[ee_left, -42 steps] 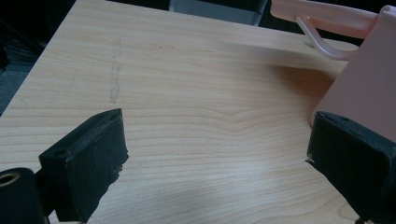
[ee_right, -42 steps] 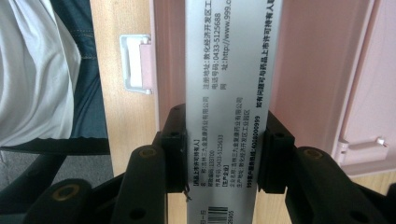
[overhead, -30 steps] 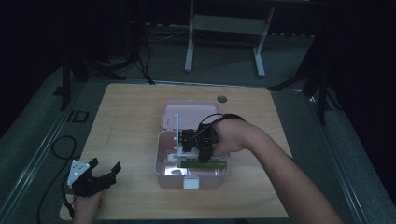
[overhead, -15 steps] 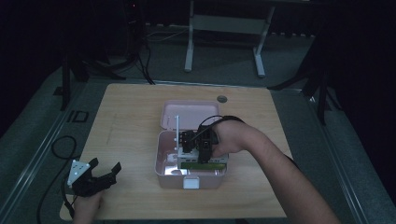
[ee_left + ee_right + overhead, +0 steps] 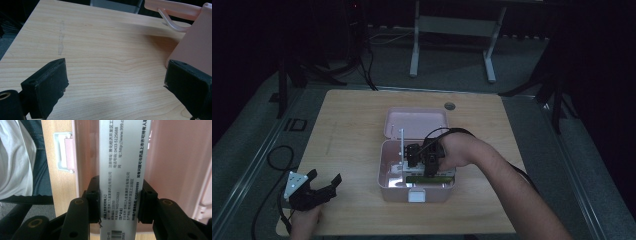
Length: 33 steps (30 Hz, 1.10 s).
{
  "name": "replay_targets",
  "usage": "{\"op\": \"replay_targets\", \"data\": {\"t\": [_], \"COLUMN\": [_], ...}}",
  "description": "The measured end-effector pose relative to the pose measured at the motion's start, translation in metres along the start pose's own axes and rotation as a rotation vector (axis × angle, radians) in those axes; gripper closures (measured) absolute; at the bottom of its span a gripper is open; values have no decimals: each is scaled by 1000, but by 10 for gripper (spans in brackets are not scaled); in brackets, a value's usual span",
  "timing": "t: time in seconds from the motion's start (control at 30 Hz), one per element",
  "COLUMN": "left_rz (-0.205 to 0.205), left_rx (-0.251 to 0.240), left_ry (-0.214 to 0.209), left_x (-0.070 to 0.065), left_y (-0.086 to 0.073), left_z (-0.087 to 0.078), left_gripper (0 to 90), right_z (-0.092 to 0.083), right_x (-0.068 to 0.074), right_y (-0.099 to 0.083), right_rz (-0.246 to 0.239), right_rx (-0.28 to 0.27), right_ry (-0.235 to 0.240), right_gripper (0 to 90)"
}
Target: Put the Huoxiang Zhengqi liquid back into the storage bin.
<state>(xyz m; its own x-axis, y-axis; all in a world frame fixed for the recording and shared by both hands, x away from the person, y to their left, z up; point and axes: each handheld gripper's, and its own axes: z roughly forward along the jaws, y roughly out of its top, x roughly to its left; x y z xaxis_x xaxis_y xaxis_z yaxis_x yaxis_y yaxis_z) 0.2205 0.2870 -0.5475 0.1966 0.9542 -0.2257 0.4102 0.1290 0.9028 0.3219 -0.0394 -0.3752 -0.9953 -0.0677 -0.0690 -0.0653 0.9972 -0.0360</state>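
An open pink plastic box (image 5: 384, 170) stands mid-table with its lid (image 5: 416, 123) laid back. My right gripper (image 5: 424, 167) reaches down into it. In the right gripper view the right gripper (image 5: 119, 197) is shut on a white printed medicine carton (image 5: 122, 170), one pad on each long side, with the box's pink walls around it. The carton's green edge (image 5: 432, 178) lies along the box's front wall. My left gripper (image 5: 324, 182) rests open at the table's front left, nothing between its jaws. In the left gripper view the left gripper (image 5: 116, 80) faces bare wood, the pink box (image 5: 195, 47) at right.
A white latch (image 5: 415, 195) sits on the box's front wall. A thin white post (image 5: 401, 145) stands inside the box at left. A round hole (image 5: 449, 106) marks the table's far edge. A black cable (image 5: 274, 160) loops off the left edge. A desk frame (image 5: 452, 27) stands behind.
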Motion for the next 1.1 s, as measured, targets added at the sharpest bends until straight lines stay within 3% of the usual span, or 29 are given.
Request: {"op": "replay_targets", "data": {"t": [1.1], "left_rz": [-1], "left_rx": [-2], "left_ry": [0], "left_x": [0], "left_y": [0], "left_z": [0], "left_gripper": [49], "right_z": [46], "right_x": [1], "right_y": [-1], "right_rz": [-24], "right_rx": [11], "right_ry": [33], "right_gripper": [616]}}
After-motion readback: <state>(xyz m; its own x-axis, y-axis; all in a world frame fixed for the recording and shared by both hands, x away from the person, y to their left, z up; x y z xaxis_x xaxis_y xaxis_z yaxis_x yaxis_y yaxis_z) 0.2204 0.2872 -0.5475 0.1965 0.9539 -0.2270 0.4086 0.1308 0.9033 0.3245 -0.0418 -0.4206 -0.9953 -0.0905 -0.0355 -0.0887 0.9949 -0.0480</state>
